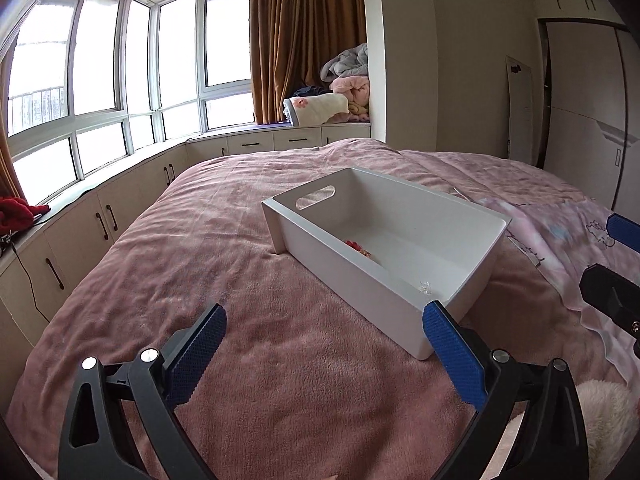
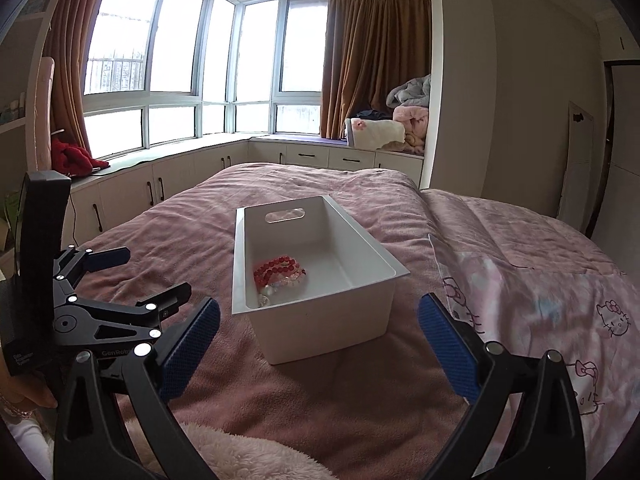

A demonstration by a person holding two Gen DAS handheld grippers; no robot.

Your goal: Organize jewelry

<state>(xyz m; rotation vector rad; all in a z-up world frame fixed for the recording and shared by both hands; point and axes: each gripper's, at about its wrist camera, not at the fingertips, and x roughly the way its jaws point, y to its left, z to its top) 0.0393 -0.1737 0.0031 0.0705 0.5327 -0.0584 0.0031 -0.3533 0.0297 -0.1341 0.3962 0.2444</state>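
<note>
A white plastic bin (image 1: 460,236) (image 2: 360,240) with a handle slot stands on the pink bedspread. Inside it lie beaded bracelets (image 2: 280,270), red and clear; in the left wrist view only a red bit (image 1: 356,246) and a clear bead (image 1: 425,287) show above the wall. My left gripper (image 1: 324,330) is open and empty, just before the bin's near left side; it also shows in the right wrist view (image 2: 120,276). My right gripper (image 2: 319,326) is open and empty, facing the bin's near end.
The bed is covered by a pink fleece blanket (image 2: 320,400) and a Hello Kitty quilt (image 2: 560,300) on the right. White cabinets (image 1: 100,220) run under the windows. Folded blankets (image 2: 400,128) lie on the window seat. A fluffy white item (image 2: 240,456) lies near me.
</note>
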